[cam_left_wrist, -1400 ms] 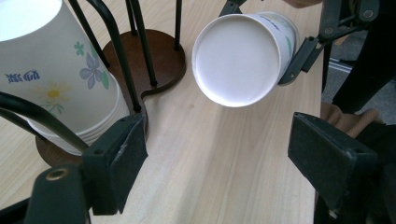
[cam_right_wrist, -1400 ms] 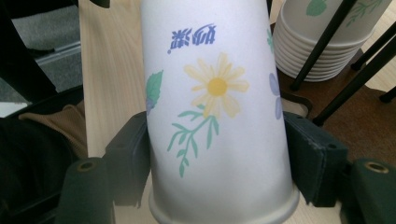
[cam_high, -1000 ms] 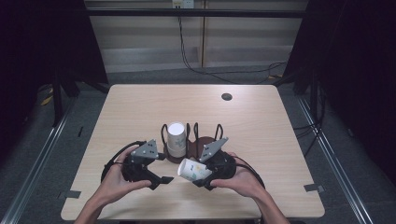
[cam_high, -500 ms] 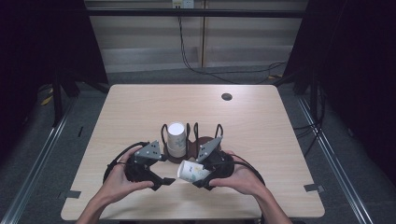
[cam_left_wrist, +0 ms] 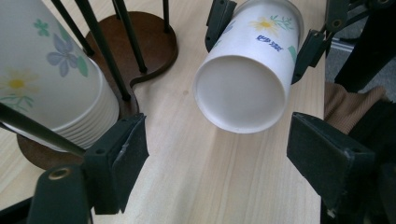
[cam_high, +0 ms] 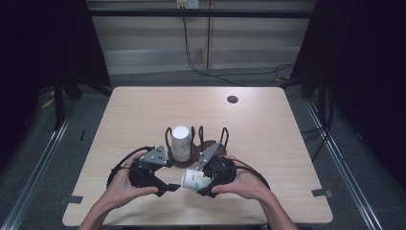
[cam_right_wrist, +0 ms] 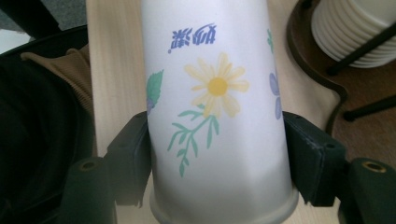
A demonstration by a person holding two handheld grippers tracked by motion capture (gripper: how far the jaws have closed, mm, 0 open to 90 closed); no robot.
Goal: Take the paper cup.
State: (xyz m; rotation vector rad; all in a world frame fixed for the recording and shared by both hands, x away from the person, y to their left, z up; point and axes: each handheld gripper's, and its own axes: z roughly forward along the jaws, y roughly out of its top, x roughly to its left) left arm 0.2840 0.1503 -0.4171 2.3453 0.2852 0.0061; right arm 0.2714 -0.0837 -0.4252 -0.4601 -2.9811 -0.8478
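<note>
Right claw (cam_high: 198, 184) clamped on paper cup (cam_high: 193, 179), lying sideways over the table's near edge. Left claw (cam_high: 172, 188) wide, jaws just narrowed slightly, cup bottom facing them, untouched. Handover looks next.

obstacle: wire cup rack (cam_high: 197, 143) just behind both hands | free: far tabletop (cam_high: 191, 105)
</note>
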